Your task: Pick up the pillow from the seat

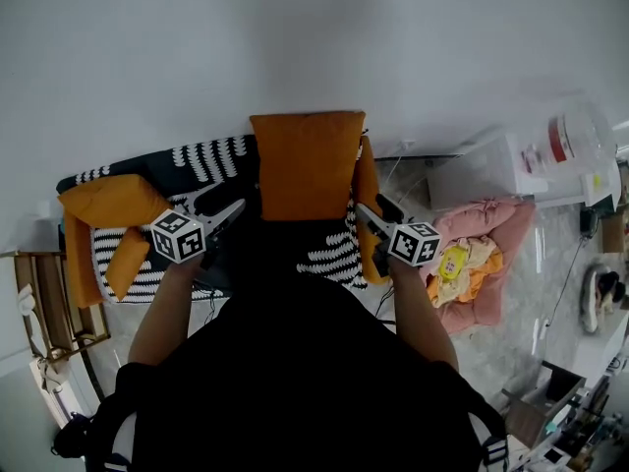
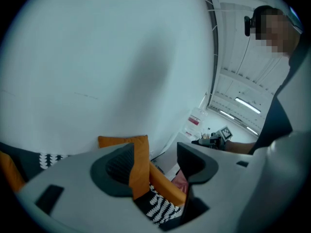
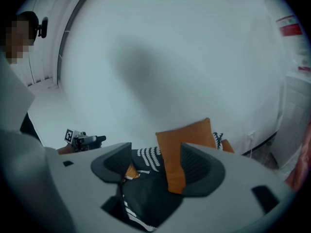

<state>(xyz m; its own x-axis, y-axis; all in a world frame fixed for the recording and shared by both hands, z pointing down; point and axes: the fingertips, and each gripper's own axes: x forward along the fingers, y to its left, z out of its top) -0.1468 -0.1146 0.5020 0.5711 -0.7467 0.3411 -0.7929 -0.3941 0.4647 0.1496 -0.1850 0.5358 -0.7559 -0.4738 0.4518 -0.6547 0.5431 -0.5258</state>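
Now, pillow (image 1: 307,165): orange, upright, raised over the seat against the white wall (image 1: 295,37), between the two grippers at its lower corners.
Left gripper (image 1: 234,212): at the pillow's lower left corner. Jaws spread; in the left gripper view the pillow's edge (image 2: 141,169) lies against one jaw, with a clear gap to the other.
Right gripper (image 1: 366,212): at the lower right corner. Jaws spread; in the right gripper view the pillow (image 3: 182,144) rests on one jaw and is clear of the other.
Seat (image 1: 329,254): black-and-white patterned cover, near side under the pillow.
Other cushions (image 1: 113,205): orange, on the left end of the seat.
Pink bed (image 1: 491,234): on the floor, right of the seat, with cloth items in it.
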